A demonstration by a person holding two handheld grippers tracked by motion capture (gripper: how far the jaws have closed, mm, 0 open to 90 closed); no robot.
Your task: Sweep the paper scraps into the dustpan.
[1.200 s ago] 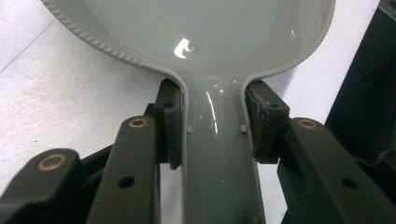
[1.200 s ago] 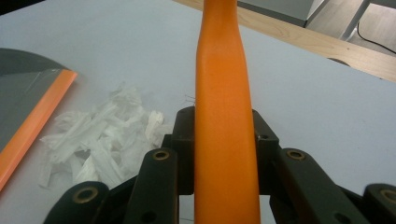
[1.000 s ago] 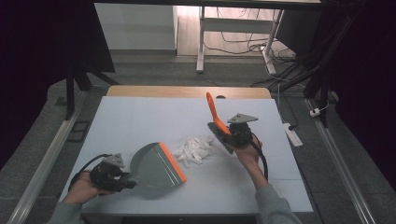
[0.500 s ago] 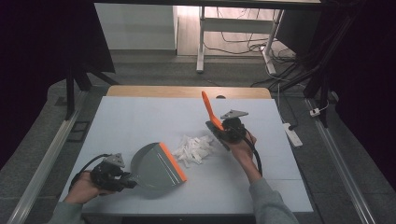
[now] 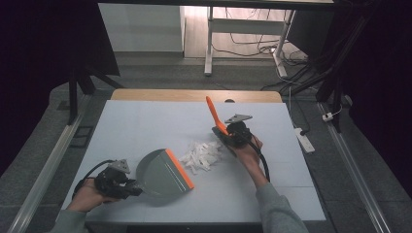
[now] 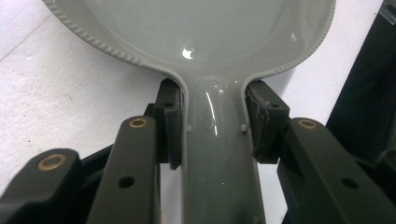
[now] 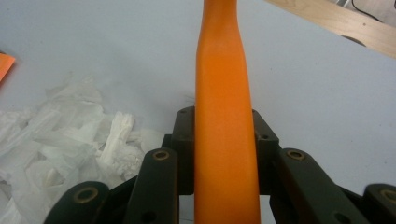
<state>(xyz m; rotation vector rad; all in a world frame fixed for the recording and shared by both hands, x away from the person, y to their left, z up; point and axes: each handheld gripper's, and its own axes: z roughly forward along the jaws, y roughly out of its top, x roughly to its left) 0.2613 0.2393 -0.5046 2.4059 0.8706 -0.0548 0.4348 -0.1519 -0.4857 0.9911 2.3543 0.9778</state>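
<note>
— What am I holding low in the frame?

— My left tool (image 5: pixel 127 186) squeezes the grey dustpan (image 5: pixel 163 173) by its handle, flat on the counter (image 5: pixel 145 126), orange lip toward the mess so bits can slide in.

— And higher up?

— White paper scraps (image 5: pixel 201 155) sit mid-frame. Right of them, my right tool (image 5: pixel 228 133) clamps the orange brush handle (image 5: pixel 214 114), brush down beside the pile, I think for sweeping.
</note>
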